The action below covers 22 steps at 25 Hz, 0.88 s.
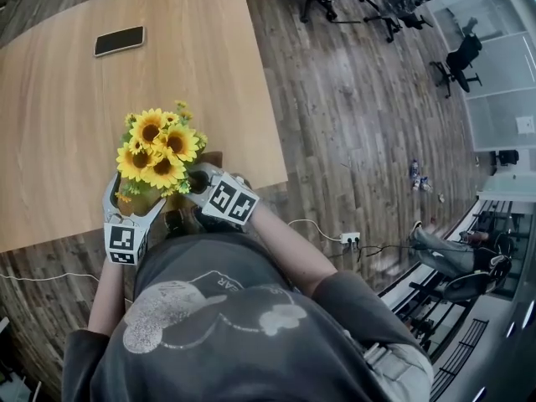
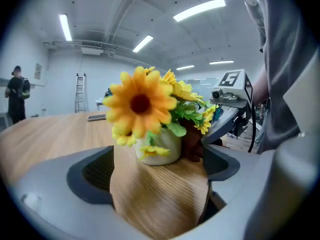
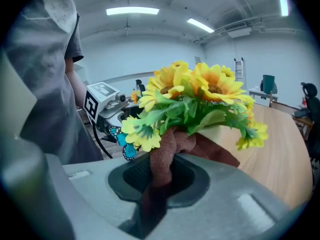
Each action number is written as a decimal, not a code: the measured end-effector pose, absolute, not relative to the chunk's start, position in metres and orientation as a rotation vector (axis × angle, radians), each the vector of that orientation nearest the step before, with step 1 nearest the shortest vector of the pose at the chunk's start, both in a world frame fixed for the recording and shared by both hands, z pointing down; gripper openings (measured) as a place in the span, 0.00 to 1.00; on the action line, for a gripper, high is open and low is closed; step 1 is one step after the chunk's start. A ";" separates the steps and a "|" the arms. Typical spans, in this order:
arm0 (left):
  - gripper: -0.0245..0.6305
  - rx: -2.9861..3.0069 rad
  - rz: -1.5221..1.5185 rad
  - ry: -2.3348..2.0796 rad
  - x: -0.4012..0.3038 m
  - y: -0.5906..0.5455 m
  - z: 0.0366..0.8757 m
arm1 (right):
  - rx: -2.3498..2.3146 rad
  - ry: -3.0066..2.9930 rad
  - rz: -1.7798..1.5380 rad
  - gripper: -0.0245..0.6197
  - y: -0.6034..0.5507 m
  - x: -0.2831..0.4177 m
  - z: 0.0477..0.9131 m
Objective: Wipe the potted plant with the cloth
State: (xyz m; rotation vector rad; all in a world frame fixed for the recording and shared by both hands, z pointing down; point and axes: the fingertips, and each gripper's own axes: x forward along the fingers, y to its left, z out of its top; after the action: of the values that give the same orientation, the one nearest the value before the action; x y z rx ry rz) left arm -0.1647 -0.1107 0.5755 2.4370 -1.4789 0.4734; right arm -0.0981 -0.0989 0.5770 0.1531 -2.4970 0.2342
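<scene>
The potted plant [image 1: 159,151], a small cream pot [image 2: 160,146] of yellow sunflowers, stands near the front edge of the wooden table [image 1: 59,124]. My left gripper [image 1: 134,198] is open just short of the pot on its near left; in the left gripper view the wide jaws [image 2: 157,166] frame bare tabletop. My right gripper [image 1: 197,184] is shut on a brown cloth [image 3: 165,154]. The cloth bunches up against the pot [image 3: 225,131] under the leaves, on the pot's right side in the head view. A brown patch of cloth [image 2: 192,144] shows beside the pot.
A black phone [image 1: 119,40] lies at the table's far side. The table's front edge runs just below the pot, with wood floor beyond its right edge. Office chairs [image 1: 456,61] and a power strip [image 1: 350,239] are off to the right. A person [image 2: 16,94] stands far away.
</scene>
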 end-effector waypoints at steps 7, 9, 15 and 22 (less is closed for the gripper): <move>0.94 2.392 0.453 -1.560 -0.163 -0.104 0.563 | 0.030 -2.514 0.189 0.13 -0.080 -0.111 0.576; 0.94 2.392 0.470 -1.564 -0.166 -0.098 0.568 | 0.017 -2.515 0.181 0.13 -0.075 -0.114 0.576; 0.94 2.366 0.471 -1.573 -0.155 -0.098 0.578 | 0.124 -2.518 0.242 0.13 -0.086 -0.076 0.572; 1.00 2.160 0.431 -1.772 -0.143 -0.131 0.577 | 0.495 -2.496 0.376 0.13 -0.126 0.017 0.572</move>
State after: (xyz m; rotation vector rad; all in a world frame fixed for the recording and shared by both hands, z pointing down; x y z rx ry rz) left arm -0.1432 -0.1305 0.5769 2.1599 -1.7715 0.4310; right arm 0.0173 -0.1257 0.5724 0.4948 -2.4963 0.3756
